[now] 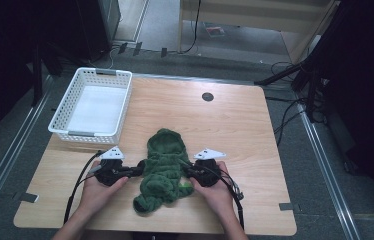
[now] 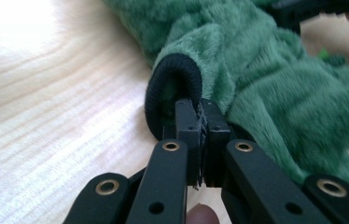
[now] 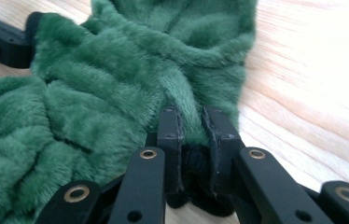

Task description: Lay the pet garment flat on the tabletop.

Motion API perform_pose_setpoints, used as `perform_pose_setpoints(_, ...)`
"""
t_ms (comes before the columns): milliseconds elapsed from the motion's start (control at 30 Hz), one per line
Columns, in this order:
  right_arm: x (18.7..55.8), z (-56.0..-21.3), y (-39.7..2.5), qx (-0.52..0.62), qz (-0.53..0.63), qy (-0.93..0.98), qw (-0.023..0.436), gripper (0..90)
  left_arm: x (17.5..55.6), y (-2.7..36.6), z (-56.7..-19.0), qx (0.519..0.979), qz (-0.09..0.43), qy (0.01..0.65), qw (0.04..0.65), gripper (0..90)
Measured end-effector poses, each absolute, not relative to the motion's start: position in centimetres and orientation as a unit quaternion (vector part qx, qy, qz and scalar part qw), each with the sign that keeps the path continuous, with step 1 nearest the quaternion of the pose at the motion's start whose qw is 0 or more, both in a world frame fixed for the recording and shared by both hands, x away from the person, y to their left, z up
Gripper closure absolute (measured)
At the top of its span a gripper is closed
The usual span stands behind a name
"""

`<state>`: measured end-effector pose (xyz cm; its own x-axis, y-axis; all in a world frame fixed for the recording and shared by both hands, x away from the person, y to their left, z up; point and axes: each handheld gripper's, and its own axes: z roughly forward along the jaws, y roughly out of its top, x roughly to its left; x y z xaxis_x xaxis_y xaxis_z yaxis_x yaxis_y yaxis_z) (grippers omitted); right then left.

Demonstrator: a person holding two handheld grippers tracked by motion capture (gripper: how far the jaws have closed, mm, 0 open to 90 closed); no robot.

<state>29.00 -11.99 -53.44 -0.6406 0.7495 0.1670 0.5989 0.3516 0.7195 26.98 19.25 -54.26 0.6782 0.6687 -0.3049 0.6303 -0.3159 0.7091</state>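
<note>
Here, from the high view, the green fleece garment [image 1: 162, 167] lies crumpled on the wooden table [image 1: 235, 130], its long axis running away from me, hood end far and bunched hem near. My left gripper [image 1: 136, 170] comes at it from the left side and my right gripper [image 1: 186, 171] from the right, so the garment sits squarely between them, each hand about as near as the other. The white basket [image 1: 94, 105] stands well apart at the far left corner, nearer my left hand

In the left gripper view, my jaws are pinched narrow on the black ribbed cuff [image 2: 175, 88] of one sleeve, the cuff's rim caught between the pads, with the green pile spreading off to the right of them

In the right gripper view, my jaws hold a fold of the green fleece with a dark cuff edge [image 3: 193, 161] down between them; they are close together, clamped on cloth. The left gripper shows at the top left corner, across the garment

I judge the next move turns on pulling the two sleeves apart, sideways, across that long axis
</note>
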Motion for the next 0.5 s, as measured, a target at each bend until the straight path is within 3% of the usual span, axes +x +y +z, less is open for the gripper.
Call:
perform_pose_setpoints(67, 28.9, -53.5, -12.4, 0.415, 0.391, 0.817, 0.091, 79.6, 26.7, 19.1, -54.3, 0.833, 0.018, 0.38, 0.401, 89.3)
perform_pose_setpoints(200, 28.5, -53.5, -12.8, 0.406, 0.386, 0.825, 0.077, 79.4, 26.7, 19.3, -54.4, 0.835, 0.011, 0.378, 0.399, 89.3)
perform_pose_setpoints(333, 28.4, -53.2, -12.9, 0.396, 0.392, 0.827, 0.076, 69.5, 26.8, 19.6, -54.4, 0.821, 0.0, 0.385, 0.422, 85.7)
perform_pose_setpoints(367, 28.3, -52.9, -13.0, 0.392, 0.399, 0.825, 0.078, 64.6, 26.9, 19.8, -54.3, 0.814, -0.002, 0.387, 0.433, 78.4)
perform_pose_setpoints(400, 28.4, -51.9, -13.5, 0.383, 0.419, 0.819, 0.087, 57.4, 27.0, 19.9, -53.7, 0.801, 0.012, 0.395, 0.449, 61.8)
perform_pose_setpoints(500, 29.0, -50.0, -14.6, 0.392, 0.464, 0.789, 0.091, 54.6, 27.4, 20.1, -52.6, 0.773, 0.02, 0.408, 0.485, 49.9)
